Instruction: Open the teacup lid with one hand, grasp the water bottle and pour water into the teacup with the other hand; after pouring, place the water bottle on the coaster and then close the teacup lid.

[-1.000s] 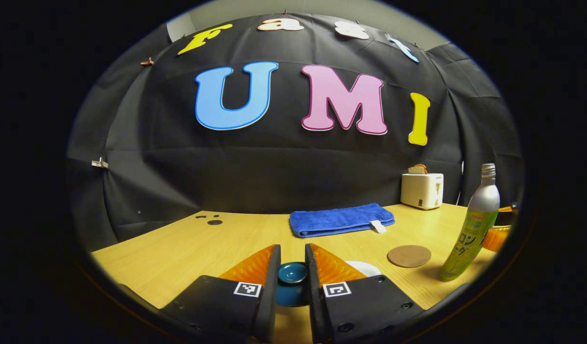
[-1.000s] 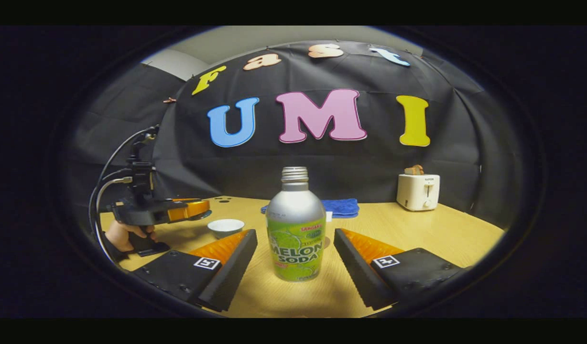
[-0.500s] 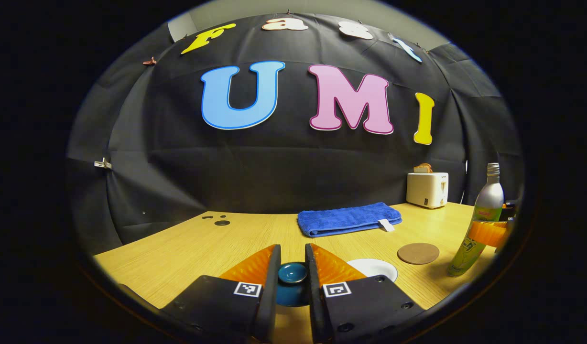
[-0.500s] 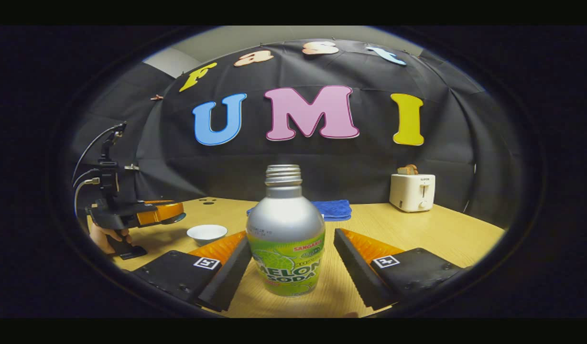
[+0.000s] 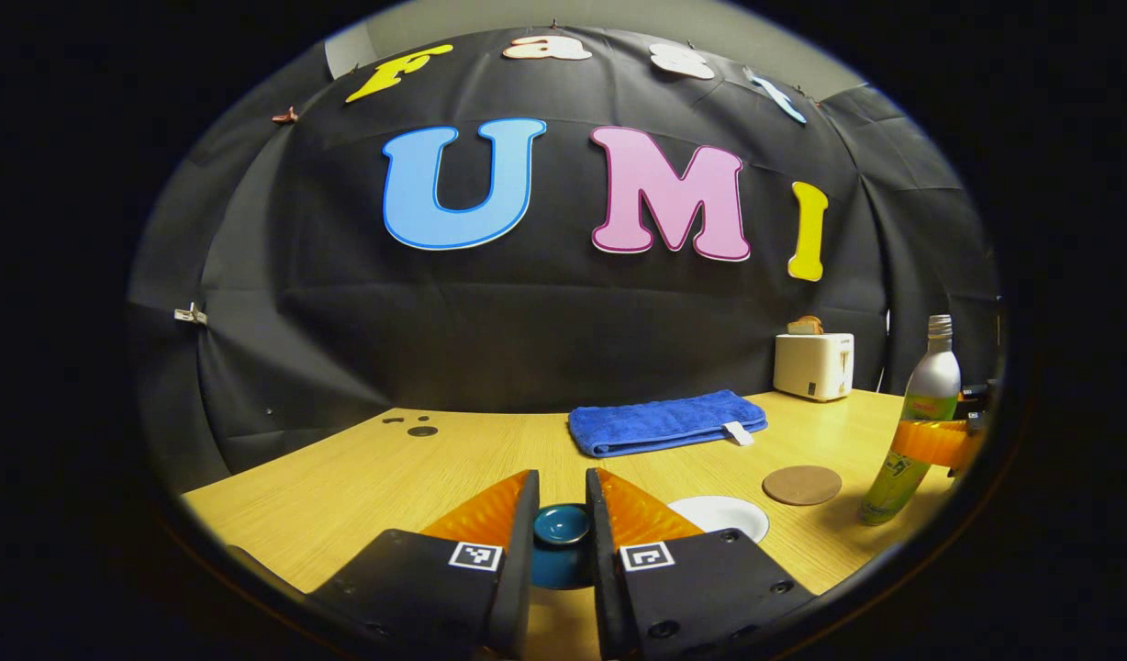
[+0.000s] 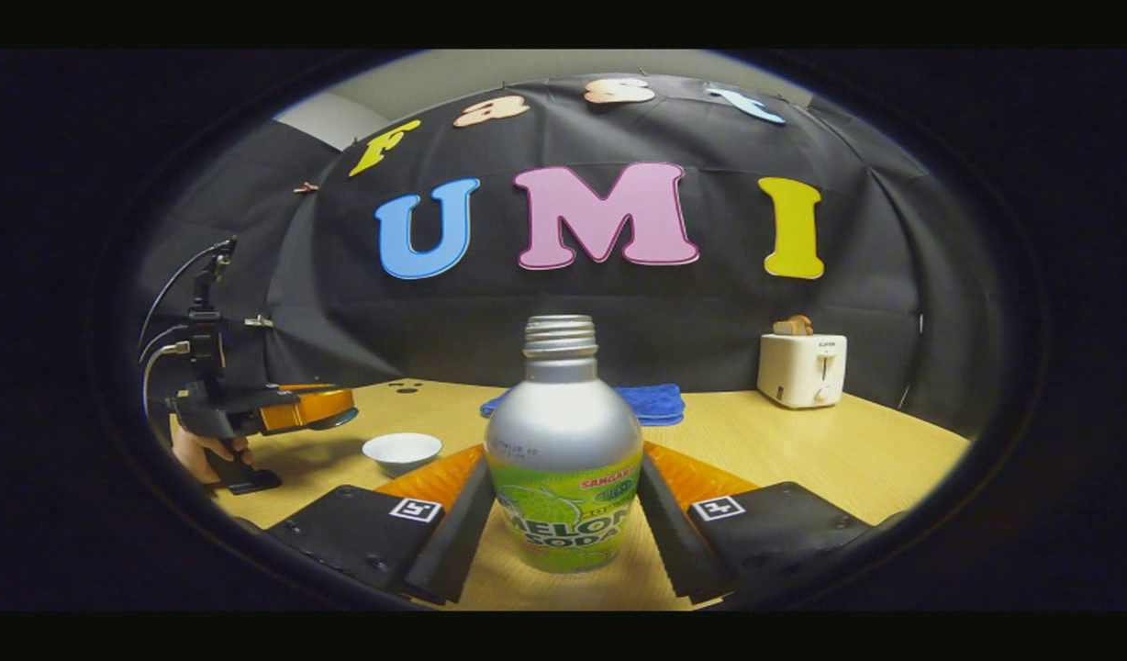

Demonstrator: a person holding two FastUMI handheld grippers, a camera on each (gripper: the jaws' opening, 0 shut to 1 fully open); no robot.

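Observation:
My left gripper (image 5: 562, 491) is shut on the dark blue teacup lid (image 5: 562, 531) and holds it off the table. The open white teacup (image 5: 718, 516) sits just to its right, with the round brown coaster (image 5: 802, 484) beyond it. The capless silver and green water bottle (image 6: 563, 459) stands upright on the table. My right gripper (image 6: 563, 528) is shut on it, one finger pressing each side of its body. In the right gripper view the left gripper (image 6: 284, 410) hovers to the left of the teacup (image 6: 401, 450), with a hand (image 6: 206, 454) under it. The bottle (image 5: 920, 422) also stands at the far right of the left gripper view.
A folded blue towel (image 5: 666, 420) lies at the back of the wooden table (image 5: 362, 477). A white toaster (image 5: 813, 364) with bread in it stands at the back right. Small dark holes (image 5: 421, 430) mark the table's far left.
My right gripper moved in around the bottle and its fingers closed onto its sides. My left gripper has drifted slightly left with the lid, bringing the teacup into view beside it.

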